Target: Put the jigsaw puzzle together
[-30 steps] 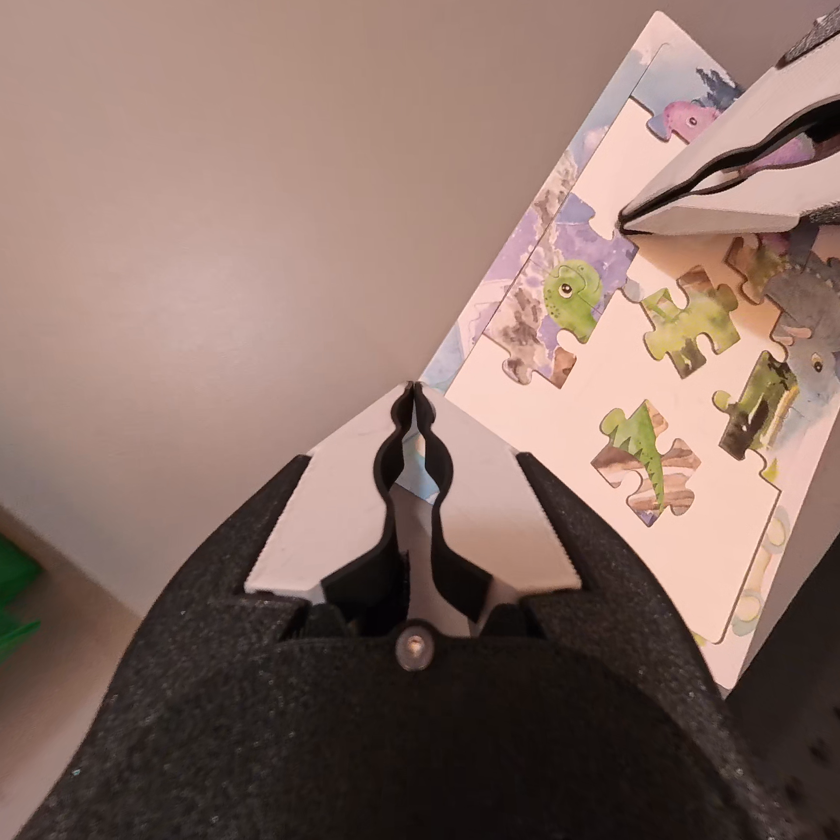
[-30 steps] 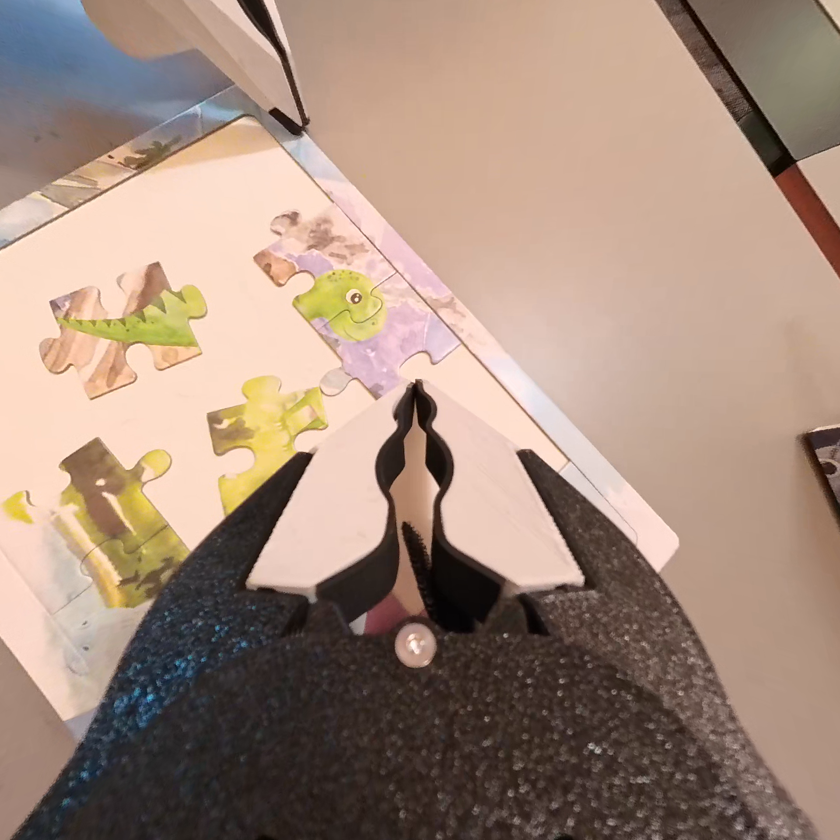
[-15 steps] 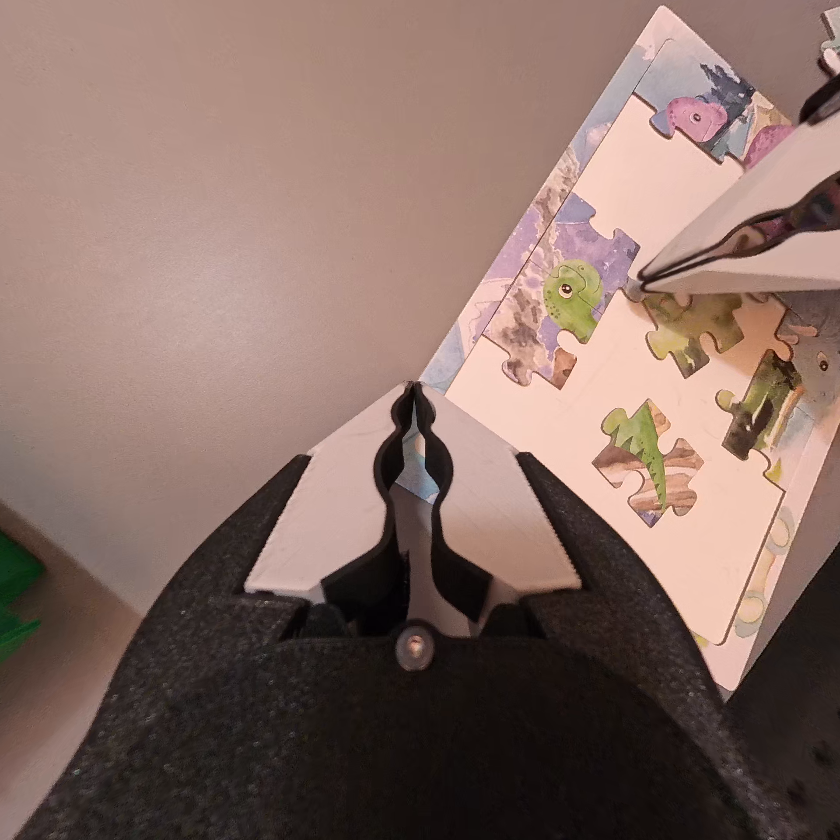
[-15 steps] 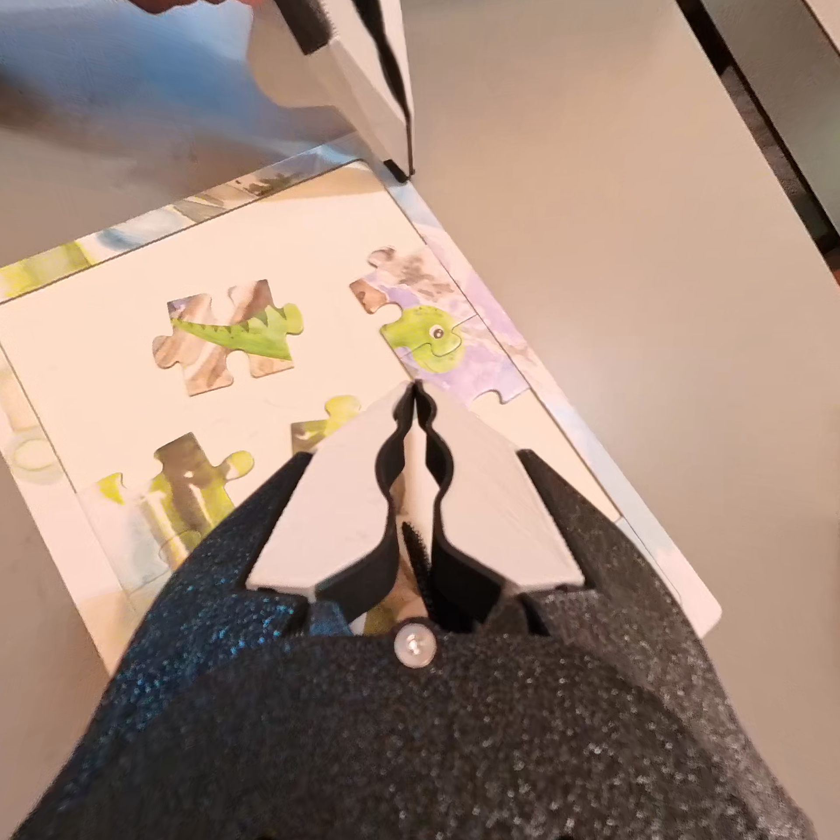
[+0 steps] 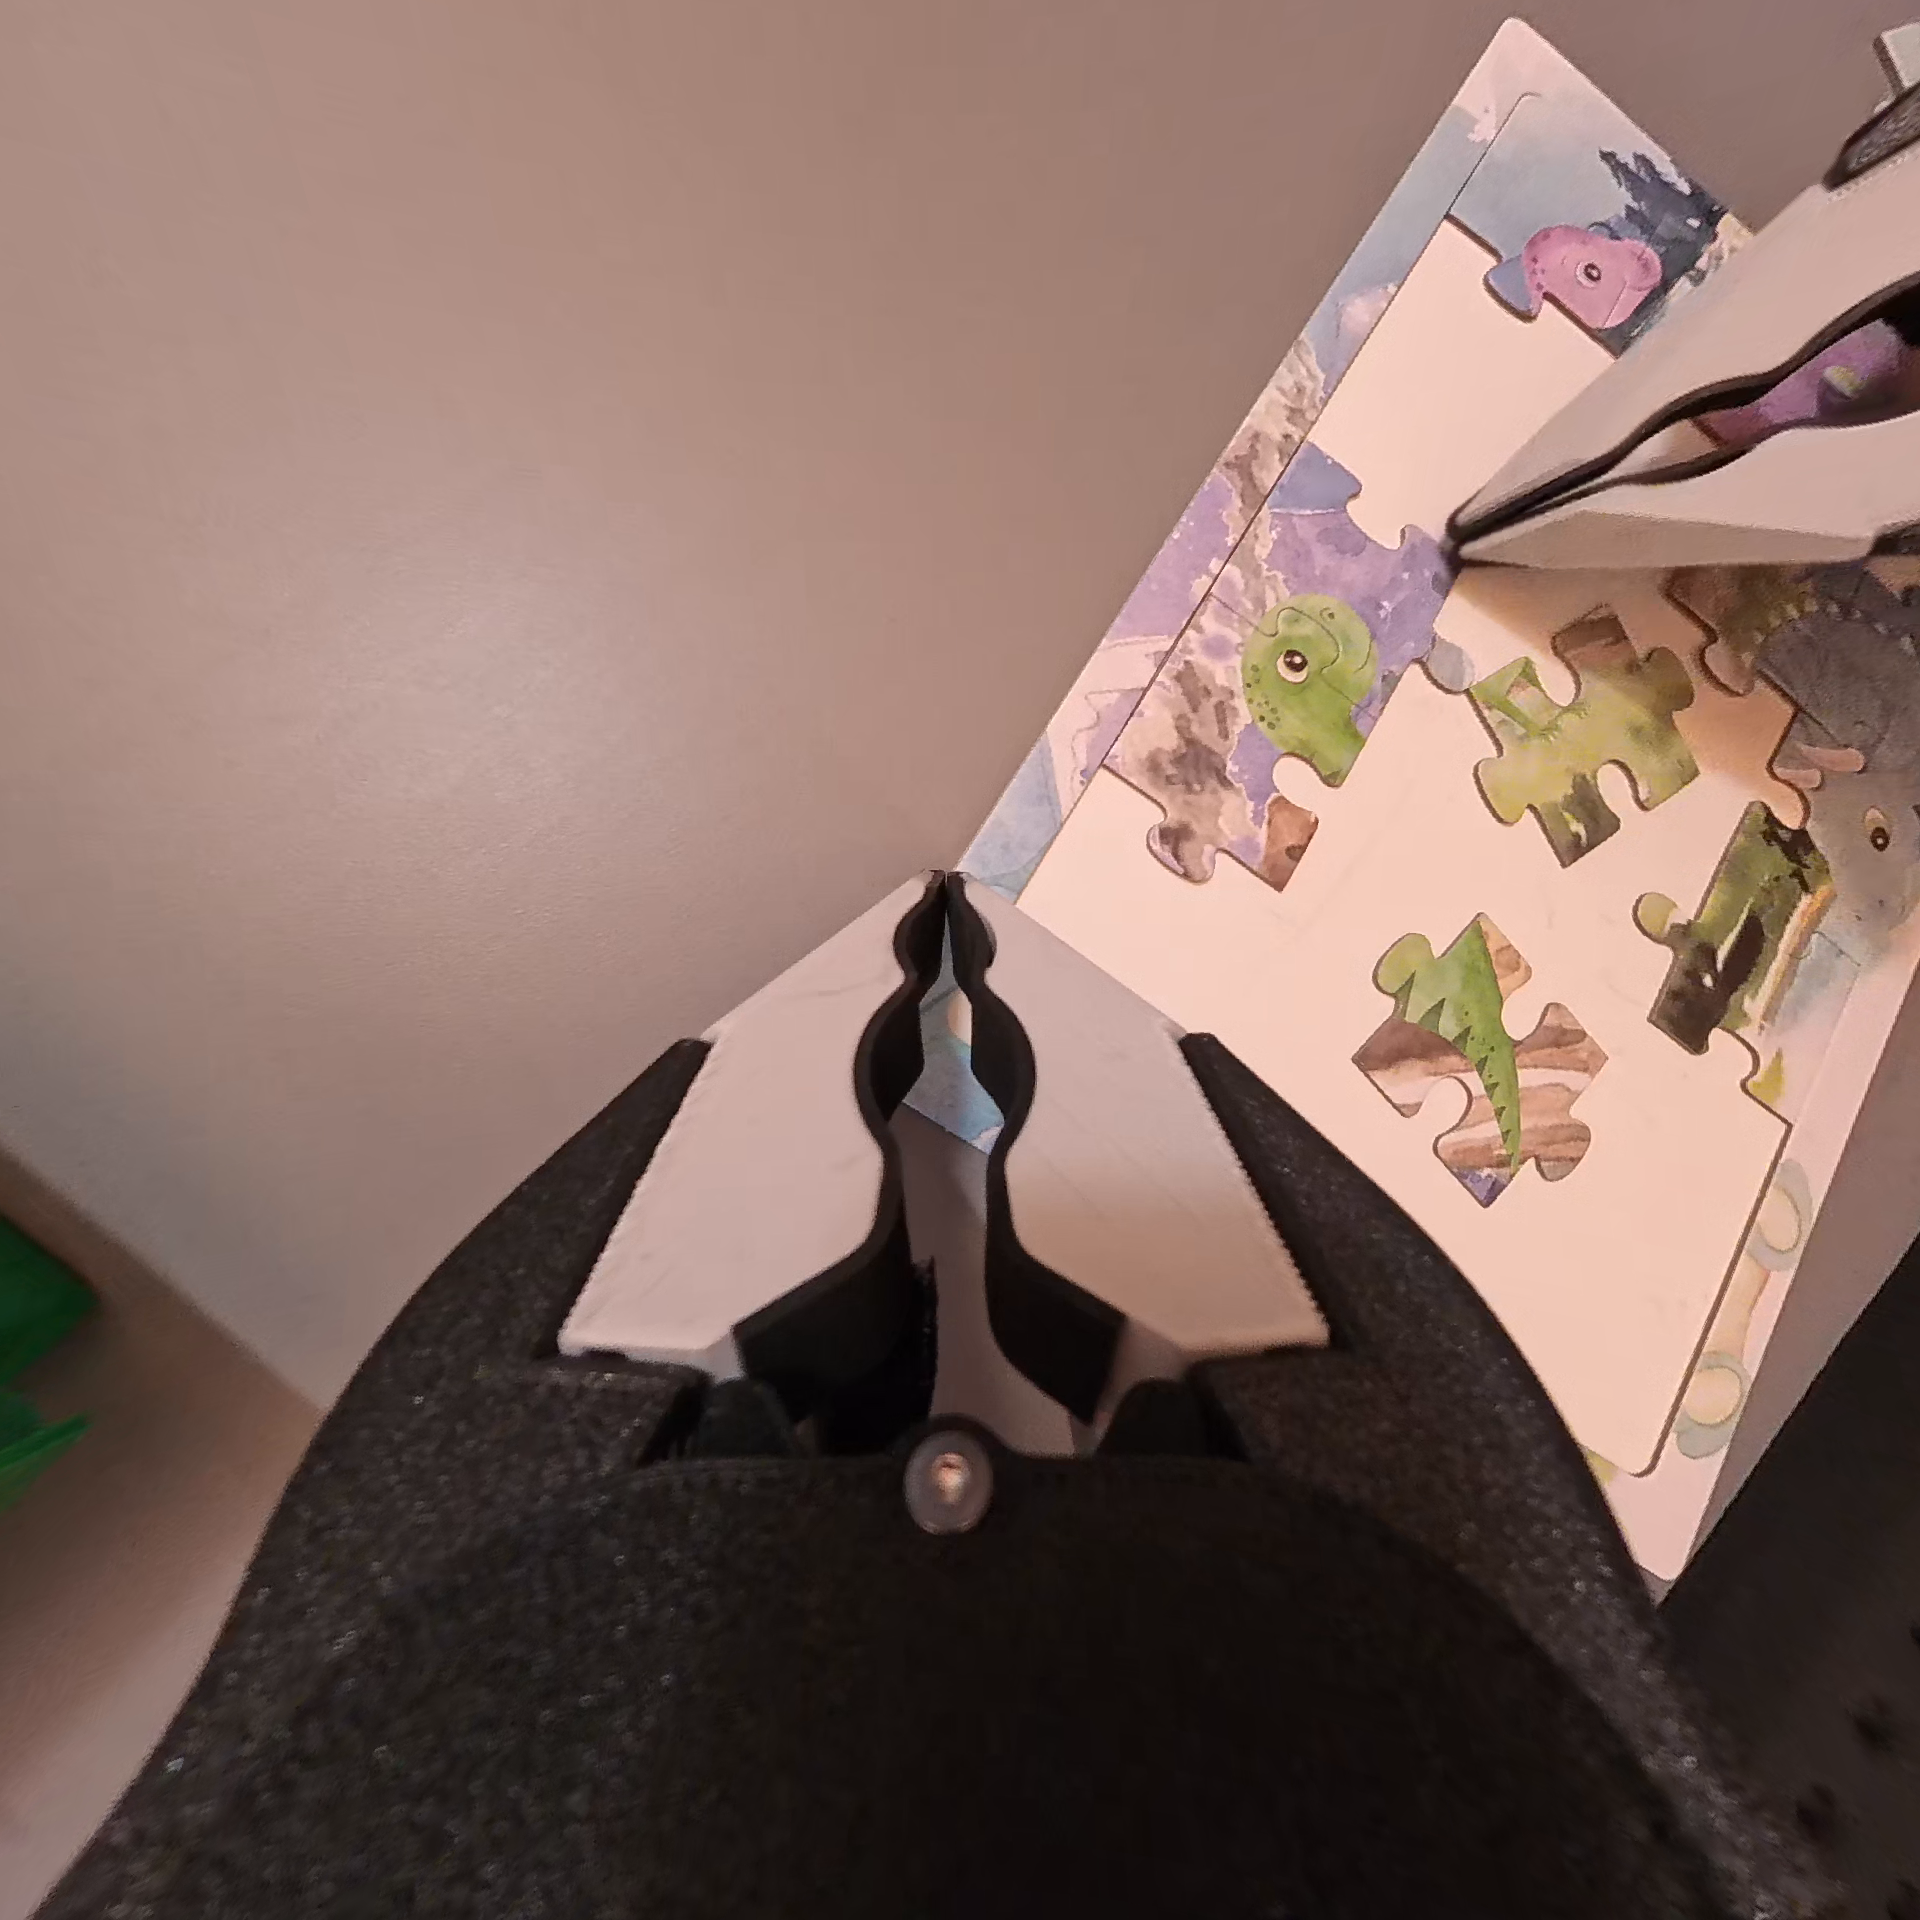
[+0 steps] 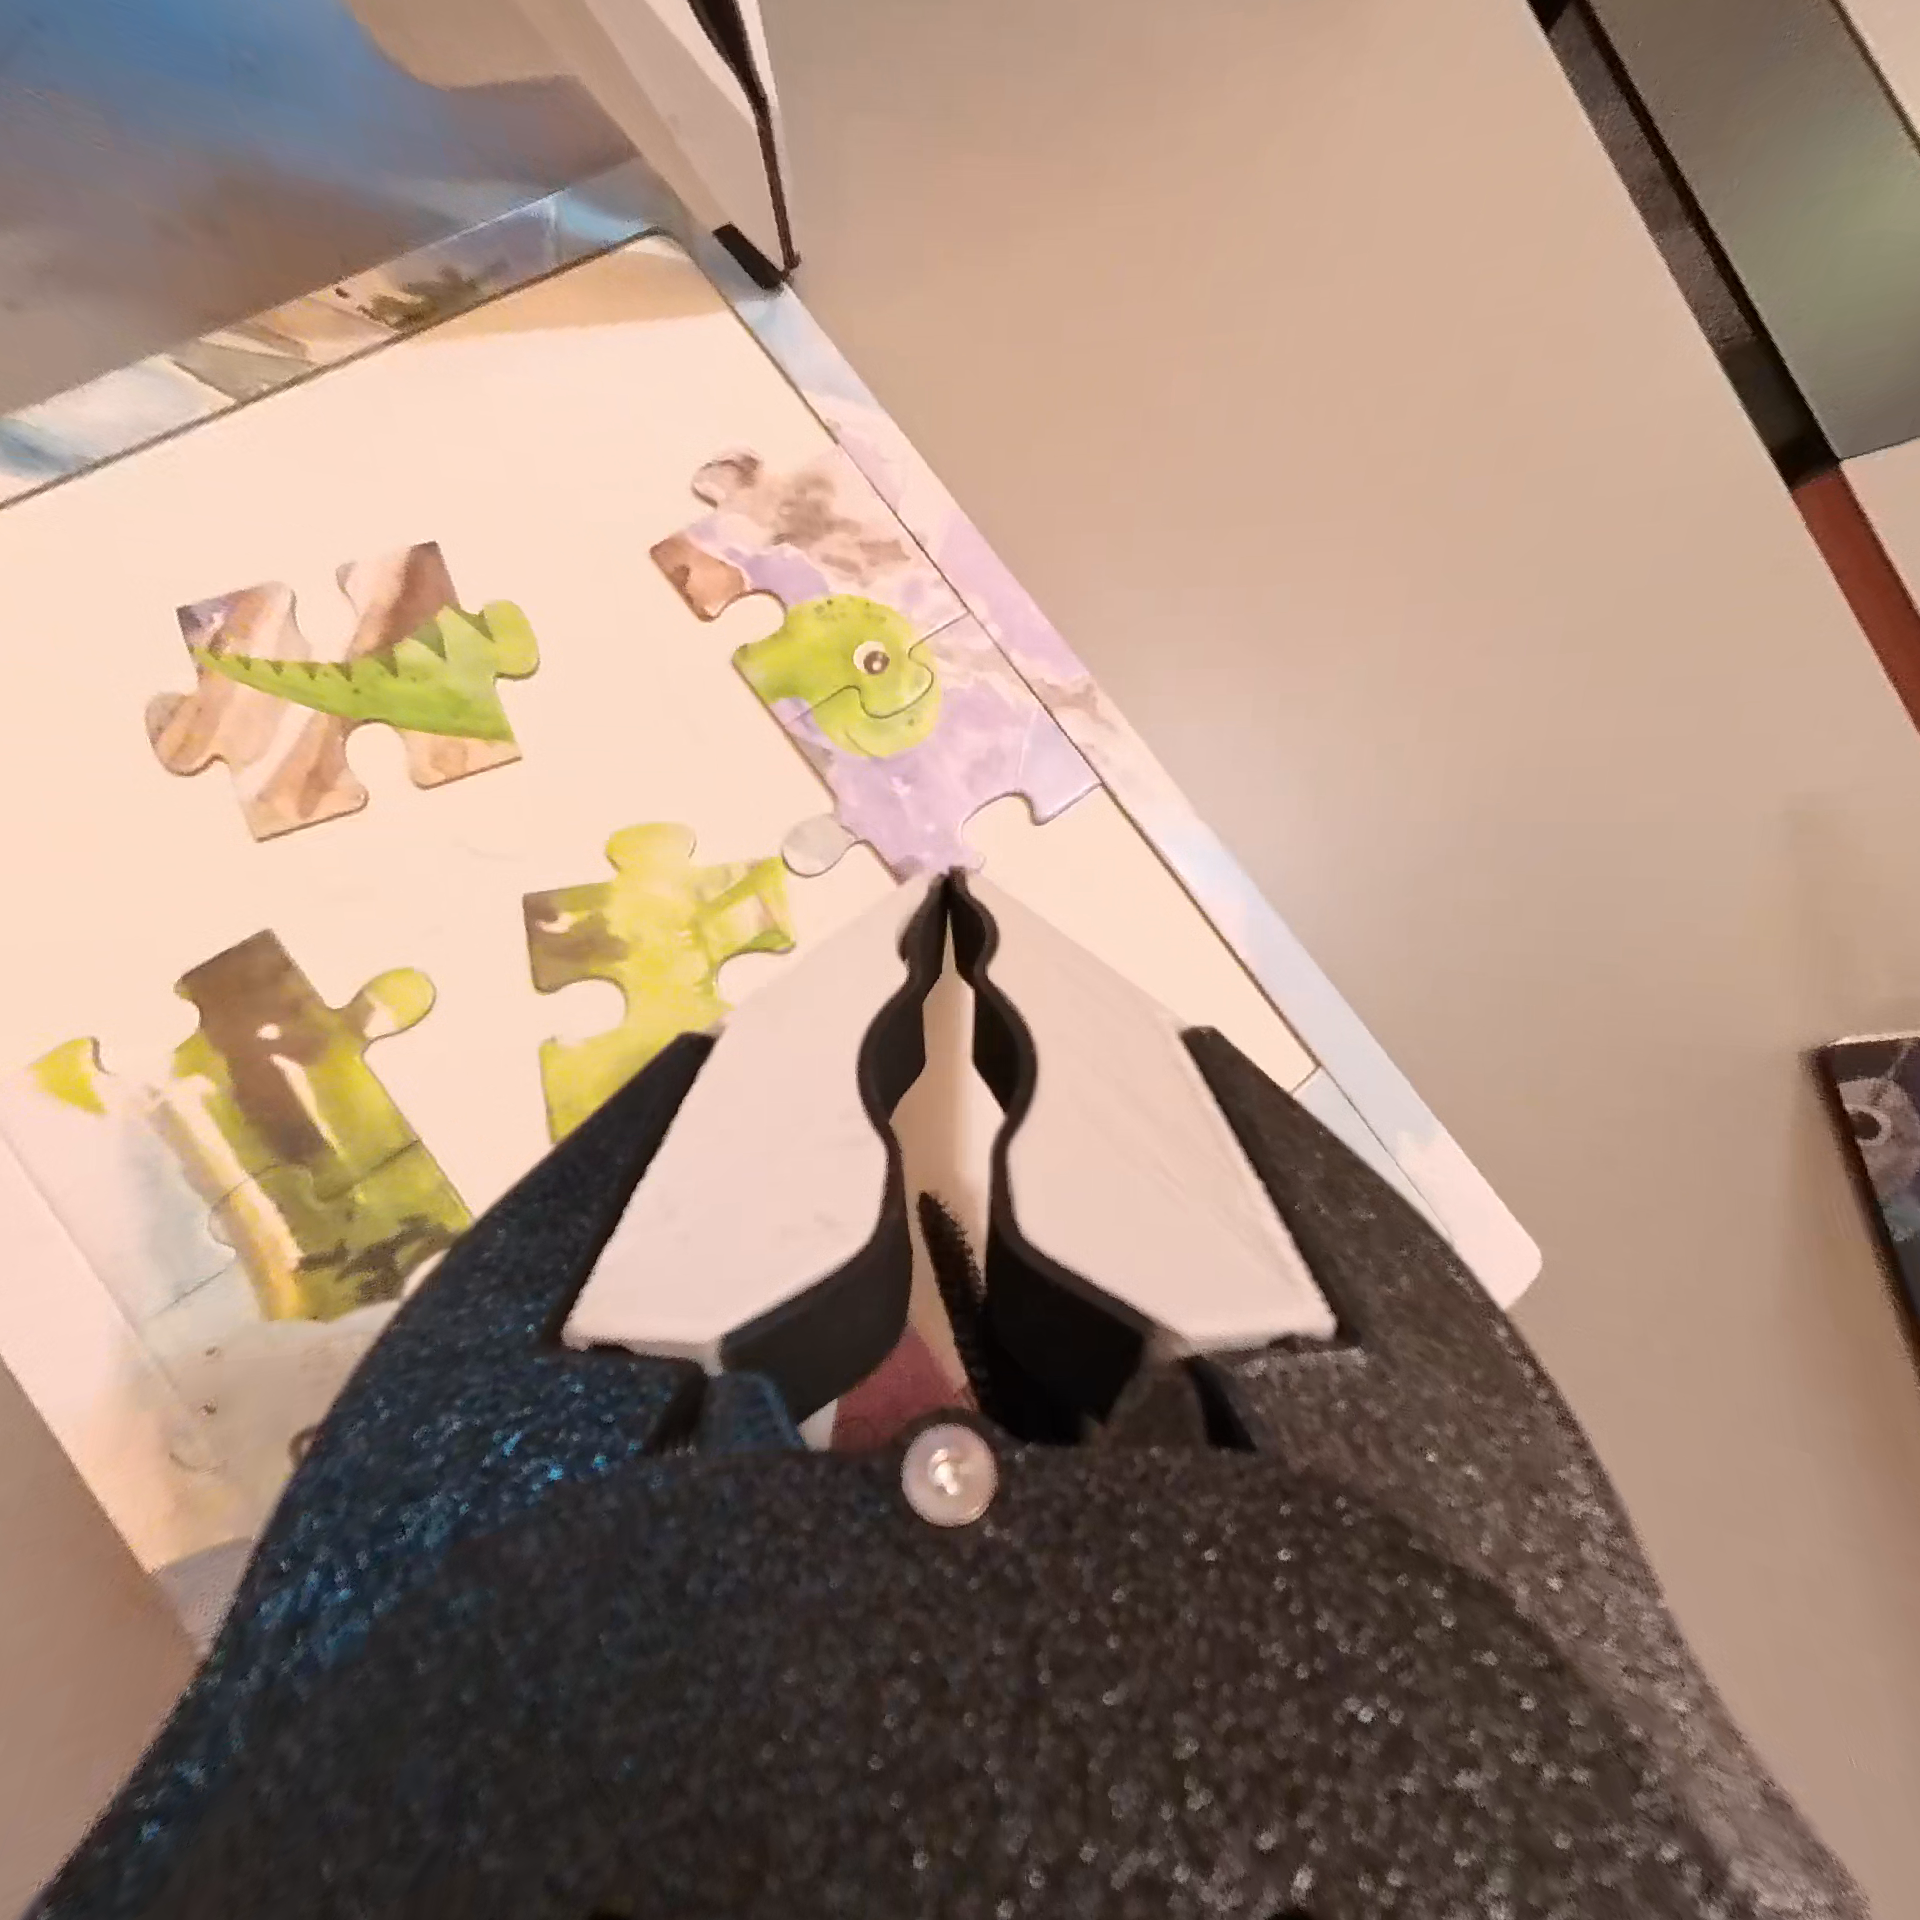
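We see both claws pressed together and empty, the left claw (image 5: 943, 906) at the puzzle tray's (image 6: 644, 353) corner on the worktop (image 5: 623, 416), the right claw (image 6: 950, 881) by the joined green-dinosaur pair (image 6: 873, 686), with three loose pieces (image 6: 343, 686) lying apart inside

Right tool (image 5: 1455, 535) hides part of the puzzle board (image 5: 1299, 904).

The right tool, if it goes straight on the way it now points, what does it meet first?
Most likely the purple piece with the green dinosaur head, which lies in the puzzle tray right ahead of the shut right tool. How high the tip stands above the piece cannot be told.
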`<state>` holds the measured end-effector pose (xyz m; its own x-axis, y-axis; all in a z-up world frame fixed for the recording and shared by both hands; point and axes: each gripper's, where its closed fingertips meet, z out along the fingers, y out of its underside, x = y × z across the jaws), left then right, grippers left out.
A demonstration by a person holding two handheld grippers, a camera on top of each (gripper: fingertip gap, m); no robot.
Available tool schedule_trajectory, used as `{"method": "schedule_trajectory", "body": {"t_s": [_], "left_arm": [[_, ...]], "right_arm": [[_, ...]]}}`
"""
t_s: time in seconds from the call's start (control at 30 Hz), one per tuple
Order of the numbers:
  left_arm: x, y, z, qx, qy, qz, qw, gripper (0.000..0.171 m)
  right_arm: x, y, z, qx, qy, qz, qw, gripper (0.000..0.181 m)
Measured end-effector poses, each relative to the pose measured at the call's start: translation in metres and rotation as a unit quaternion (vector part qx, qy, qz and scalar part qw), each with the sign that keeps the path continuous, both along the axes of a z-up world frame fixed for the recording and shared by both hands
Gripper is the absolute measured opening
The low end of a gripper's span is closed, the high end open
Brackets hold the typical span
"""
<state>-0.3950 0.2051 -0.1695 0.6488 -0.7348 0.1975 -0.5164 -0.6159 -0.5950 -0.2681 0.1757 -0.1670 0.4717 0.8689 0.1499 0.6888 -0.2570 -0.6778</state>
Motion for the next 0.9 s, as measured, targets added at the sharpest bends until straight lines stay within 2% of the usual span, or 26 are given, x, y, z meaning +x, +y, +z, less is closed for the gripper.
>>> {"method": "schedule_trajectory", "body": {"t_s": [0.9], "left_arm": [[0.0001, 0.0000, 0.0000, 0.001, 0.000, 0.001, 1.000, 0.000]], "right_arm": [[0.0012, 0.0004, -0.0028, -0.009, -0.005, -0.007, 1.000, 0.000]]}}
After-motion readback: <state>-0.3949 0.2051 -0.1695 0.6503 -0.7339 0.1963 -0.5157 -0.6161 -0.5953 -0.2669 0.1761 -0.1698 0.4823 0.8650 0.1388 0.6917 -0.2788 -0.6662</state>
